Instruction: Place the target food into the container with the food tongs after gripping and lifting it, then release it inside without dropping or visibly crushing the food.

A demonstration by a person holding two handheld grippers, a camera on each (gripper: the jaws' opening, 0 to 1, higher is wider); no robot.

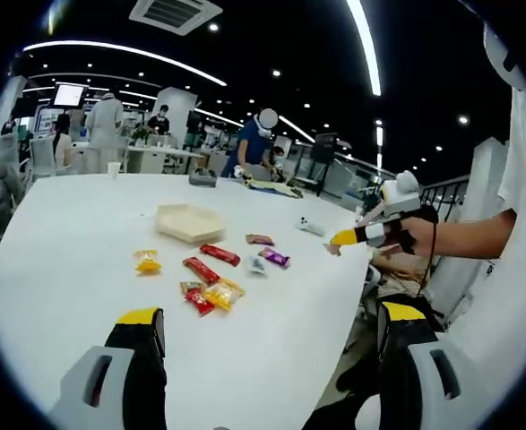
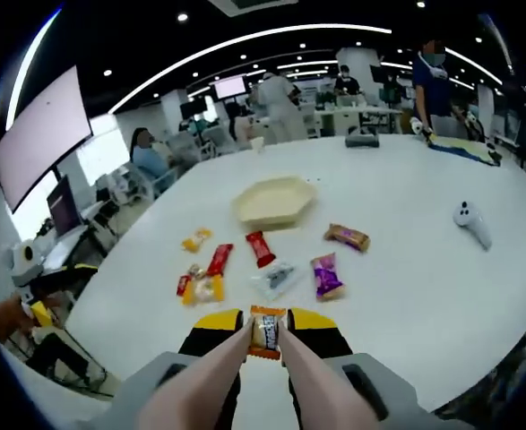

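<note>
My right gripper (image 2: 264, 321) is shut on a pair of beige food tongs (image 2: 218, 376). The tong tips pinch a small orange-brown snack packet (image 2: 266, 332) just above the white table, at its near edge. The container, a pale hexagonal tray (image 2: 274, 202) (image 1: 188, 221), sits empty further in, beyond the loose snacks. My left gripper (image 1: 271, 313) is open with nothing between its yellow-tipped jaws, low over the table's near edge. In the left gripper view, a hand holds the right gripper (image 1: 343, 237) at the table's right rim.
Several wrapped snacks lie between me and the tray: red bars (image 2: 260, 248), a purple packet (image 2: 325, 274), a clear packet (image 2: 276, 278), yellow ones (image 2: 197, 239). A white controller (image 2: 473, 221) rests at the right. People and desks stand behind the table.
</note>
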